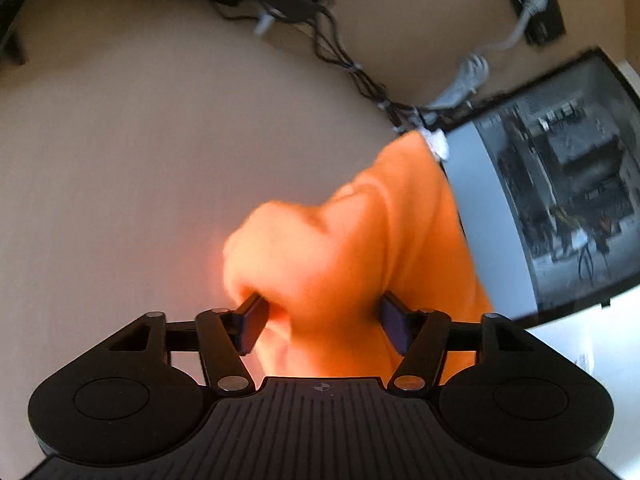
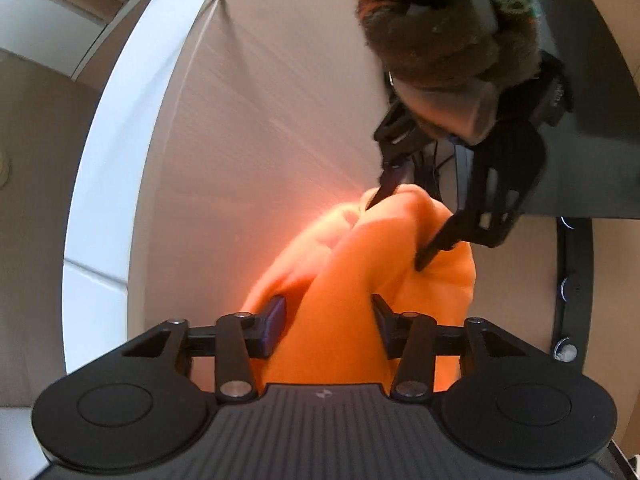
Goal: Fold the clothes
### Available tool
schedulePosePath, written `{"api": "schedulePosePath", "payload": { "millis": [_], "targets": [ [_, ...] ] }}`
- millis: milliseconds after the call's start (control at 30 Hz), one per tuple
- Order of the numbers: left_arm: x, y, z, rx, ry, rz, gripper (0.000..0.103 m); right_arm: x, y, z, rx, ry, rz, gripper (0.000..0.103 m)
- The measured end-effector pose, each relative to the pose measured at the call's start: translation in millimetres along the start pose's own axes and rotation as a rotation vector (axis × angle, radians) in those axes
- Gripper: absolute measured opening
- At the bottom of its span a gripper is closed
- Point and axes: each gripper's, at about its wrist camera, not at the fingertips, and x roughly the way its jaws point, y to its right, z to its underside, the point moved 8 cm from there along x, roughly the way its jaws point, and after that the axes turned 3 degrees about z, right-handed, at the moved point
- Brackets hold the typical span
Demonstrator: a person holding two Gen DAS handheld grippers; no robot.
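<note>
An orange garment (image 1: pixel 360 248) lies bunched on a beige table (image 1: pixel 140 160). My left gripper (image 1: pixel 322 324) has its jaws wide apart with a fold of the orange cloth bulging between the blue pads. In the right wrist view the same garment (image 2: pixel 360 280) fills the gap of my right gripper (image 2: pixel 330 328), whose jaws are also apart. The left gripper (image 2: pixel 404 228) shows there from the front, its finger tips pressed into the far end of the cloth, held by a hand in a dark fuzzy sleeve (image 2: pixel 440 40).
A computer case with a glass side panel (image 1: pixel 560 200) stands at the right of the table. Black cables (image 1: pixel 340 52) and a white cable (image 1: pixel 472 76) run along the back. The table's white rounded edge (image 2: pixel 104 160) is at the left in the right wrist view.
</note>
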Motion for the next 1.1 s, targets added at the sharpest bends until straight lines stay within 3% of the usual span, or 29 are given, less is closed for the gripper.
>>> {"api": "schedulePosePath", "payload": {
  "millis": [100,167,200,267,300,367,400,467,533,667,800,900,1000,1100],
  "targets": [
    [-27,9,-3,0.041,0.048,-0.067,0.069,3,-4,-7,0.051,0.008,-0.043,0.047],
    [-56,19,-2,0.066,0.125,-0.104,0.069,4,4,-7,0.104,-0.001,-0.07,0.048],
    [-70,27,-1,0.069,0.169,-0.079,0.07,4,8,-7,0.129,-0.005,-0.081,0.048],
    [-84,45,-1,0.031,0.208,0.069,0.076,2,13,-6,0.18,-0.012,-0.103,0.05],
    [-82,54,-2,0.022,0.196,0.138,0.076,0,15,-6,0.201,-0.014,-0.111,0.05],
    [-62,71,-4,0.048,0.154,0.199,0.076,-2,19,-8,0.208,-0.008,-0.112,0.053],
    [-47,77,-4,0.065,0.133,0.195,0.076,-2,21,-10,0.208,-0.003,-0.11,0.057],
    [-17,73,-2,0.104,0.098,0.12,0.069,-10,22,-15,0.214,0.026,-0.087,0.083],
    [4,55,3,0.07,0.06,0.071,0.068,-39,39,-17,0.24,0.065,-0.038,0.1],
    [12,44,11,0.023,0.049,0.097,0.068,-78,93,14,0.386,0.063,0.053,0.103],
    [12,43,11,0.046,0.048,0.09,0.068,-87,141,55,0.74,-0.004,0.001,0.103],
    [13,41,14,0.064,0.038,0.075,0.069,-43,136,83,1.048,-0.098,-0.151,0.103],
    [13,36,18,0.078,0.018,0.055,0.069,11,87,93,1.111,-0.312,-0.257,0.103],
    [12,33,21,0.094,0.011,0.044,0.069,18,66,70,1.014,-0.336,-0.183,0.103]
  ]
}}
